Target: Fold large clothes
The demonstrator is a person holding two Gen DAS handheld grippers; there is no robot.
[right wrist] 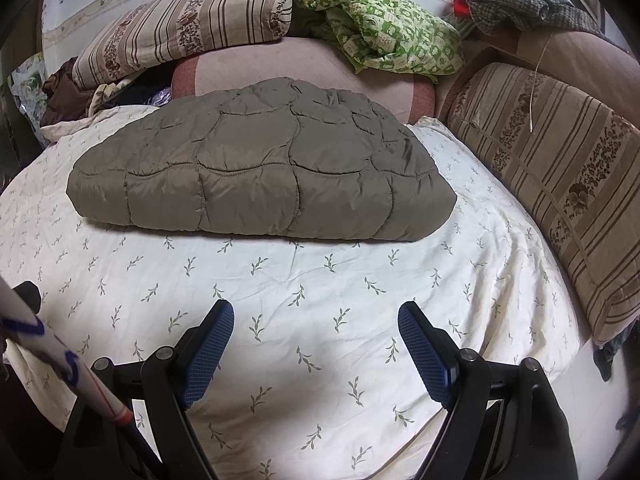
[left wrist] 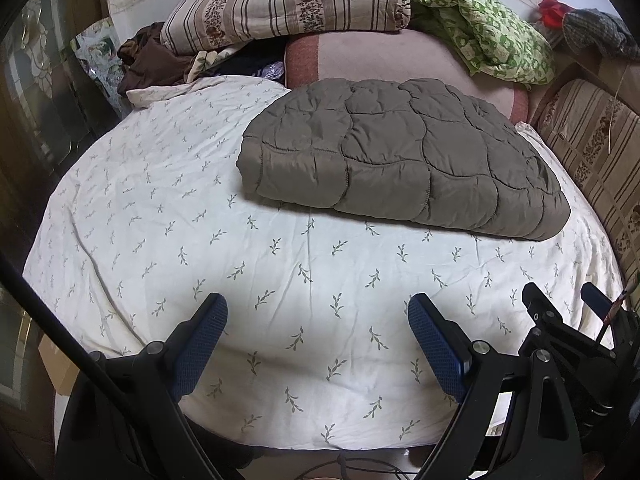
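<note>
A grey-brown quilted garment [left wrist: 400,156] lies folded into a thick flat bundle on the white leaf-print bed sheet [left wrist: 160,200]. It also shows in the right wrist view [right wrist: 260,176], lying on the sheet [right wrist: 320,300]. My left gripper [left wrist: 318,312] is open and empty, hovering over the sheet short of the bundle. My right gripper [right wrist: 316,320] is open and empty too, short of the bundle's near edge. The right gripper's body shows at the left view's lower right [left wrist: 560,320].
Striped pillows [left wrist: 288,4] and a green patterned cloth [left wrist: 480,28] are piled at the bed's head on a pink cushion [left wrist: 400,56]. A striped bolster [right wrist: 560,168] lines the right side. Dark clothes [left wrist: 148,60] lie at the back left.
</note>
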